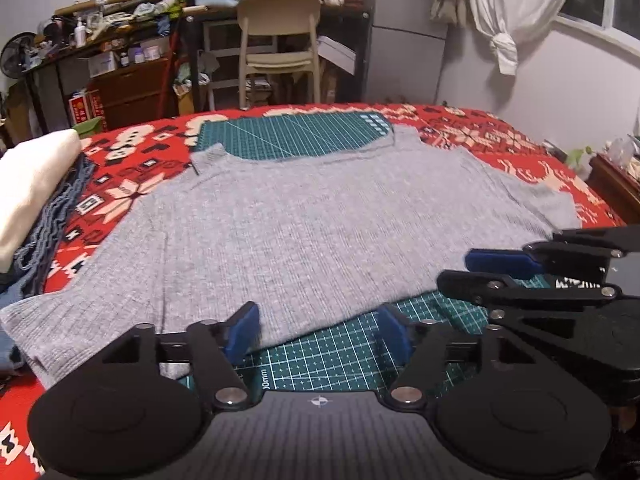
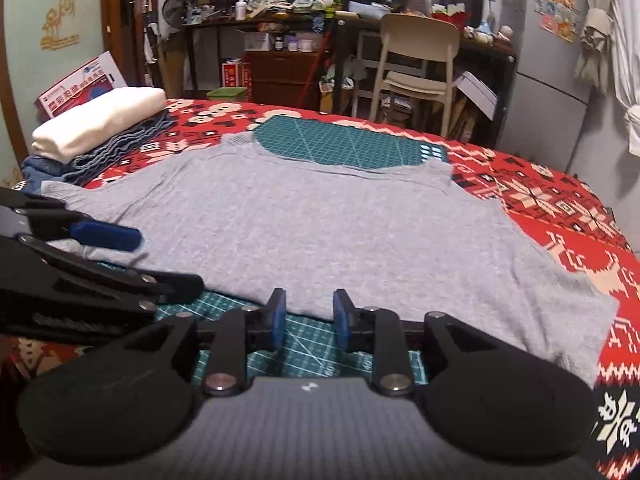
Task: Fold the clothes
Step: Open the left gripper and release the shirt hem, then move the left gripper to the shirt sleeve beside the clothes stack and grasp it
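Left wrist view: at 9 o'clock a cream folded garment point(image 1: 36, 184) lies on a stack of blue clothes point(image 1: 48, 232). The grey knit top point(image 1: 312, 232) lies flat across the centre, spread over the red patterned blanket point(image 1: 520, 152) and the green cutting mat point(image 1: 296, 136). At 6 o'clock the left gripper point(image 1: 318, 334) stands spread wide at the top's near hem, holding nothing. At 3 o'clock the right gripper point(image 1: 472, 270) enters sideways. Right wrist view: the left gripper point(image 2: 160, 260) shows at 9 o'clock, and the right gripper point(image 2: 309, 314), at 6 o'clock, is narrowly parted, empty, at the hem.
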### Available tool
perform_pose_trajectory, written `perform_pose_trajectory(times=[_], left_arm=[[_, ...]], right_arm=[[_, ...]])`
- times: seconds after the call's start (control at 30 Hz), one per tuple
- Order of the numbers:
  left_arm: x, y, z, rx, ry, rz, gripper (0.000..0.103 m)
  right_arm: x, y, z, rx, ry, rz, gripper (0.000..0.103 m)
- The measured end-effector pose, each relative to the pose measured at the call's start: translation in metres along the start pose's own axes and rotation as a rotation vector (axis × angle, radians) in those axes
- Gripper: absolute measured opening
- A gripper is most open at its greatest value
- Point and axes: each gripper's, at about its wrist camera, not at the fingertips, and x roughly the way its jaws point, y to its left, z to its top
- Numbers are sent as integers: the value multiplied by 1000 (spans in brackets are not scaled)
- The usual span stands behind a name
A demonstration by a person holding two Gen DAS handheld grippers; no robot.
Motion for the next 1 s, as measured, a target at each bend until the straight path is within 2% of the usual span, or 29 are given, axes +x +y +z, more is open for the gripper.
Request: perform_pose_trajectory(times=[0.2, 0.4, 0.57, 0.67, 0.73, 0.8, 0.87, 0.9, 1.0], left_arm=[[-16, 11, 6, -50, -33, 54, 73], [-41, 40, 8, -151, -90, 229, 72], [-52, 84, -1, -336, -59, 368, 67], [-53, 108, -10, -450, -14, 423, 57], [-52, 120, -17, -508, 11, 433, 50], [-51, 127, -24, -544, 25, 431, 49], [-49, 132, -28, -555, 23, 429, 43], [-47, 134, -29, -562, 21, 421, 36], [-43, 141, -33, -595, 16, 387, 34]], right_arm=[[-6, -9, -2, 29, -4, 0, 35], [-5, -9, -3, 40, -6, 15, 39], [-4, -6, -4, 37, 0, 28, 39], [-3, -4, -4, 38, 5, 33, 39], [-2, -3, -4, 35, 7, 35, 40], [-1, -2, -4, 32, 10, 36, 40], [-1, -1, -4, 29, 13, 37, 40], [0, 0, -4, 26, 14, 37, 40], [1, 1, -3, 22, 19, 40, 40]])
